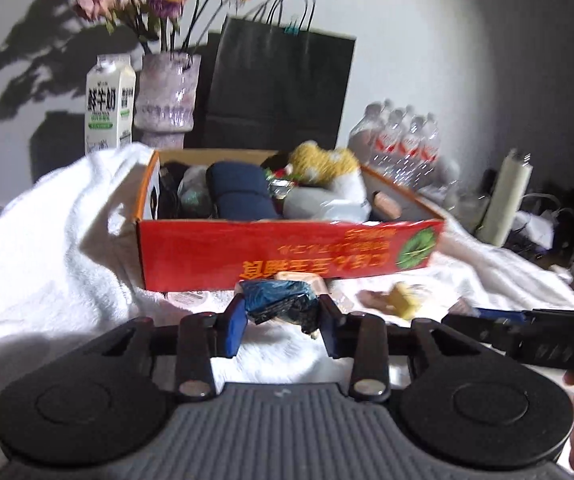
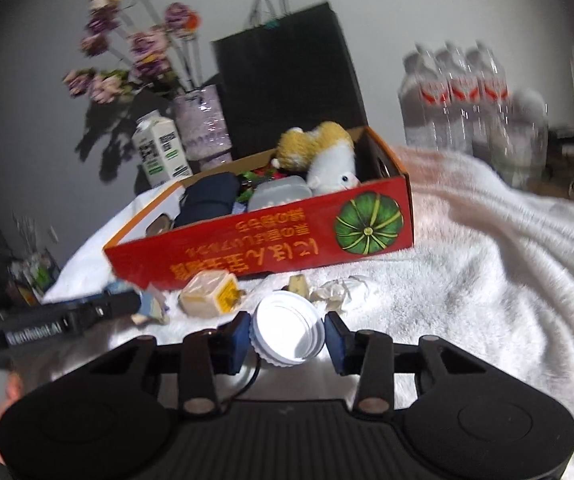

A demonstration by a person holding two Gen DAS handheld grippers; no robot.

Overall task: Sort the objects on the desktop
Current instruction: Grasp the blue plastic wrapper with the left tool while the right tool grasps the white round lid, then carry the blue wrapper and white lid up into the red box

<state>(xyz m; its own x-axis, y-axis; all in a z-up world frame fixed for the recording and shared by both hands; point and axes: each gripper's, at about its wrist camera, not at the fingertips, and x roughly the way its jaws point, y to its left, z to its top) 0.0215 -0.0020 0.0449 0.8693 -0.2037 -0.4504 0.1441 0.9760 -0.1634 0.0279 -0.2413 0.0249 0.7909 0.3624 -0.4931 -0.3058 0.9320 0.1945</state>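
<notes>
A red cardboard box (image 1: 287,254) stands on a white towel (image 1: 47,248), filled with a plush toy (image 1: 323,168), a dark blue pouch (image 1: 239,196) and other items. My left gripper (image 1: 281,316) is shut on a crumpled dark blue-black plastic bag (image 1: 279,300) just in front of the box. My right gripper (image 2: 289,338) is shut on a white ribbed lid (image 2: 287,334) in front of the same box (image 2: 267,244). A wrapped yellow-labelled block (image 2: 209,294) and crumpled white paper (image 2: 343,290) lie on the towel (image 2: 487,280).
Behind the box stand a milk carton (image 1: 109,104), a vase of flowers (image 1: 167,96), a black paper bag (image 1: 279,88) and a pack of water bottles (image 1: 403,140). A tall pale bottle (image 1: 507,196) and cables sit at the right. Small scraps (image 1: 403,298) lie on the towel.
</notes>
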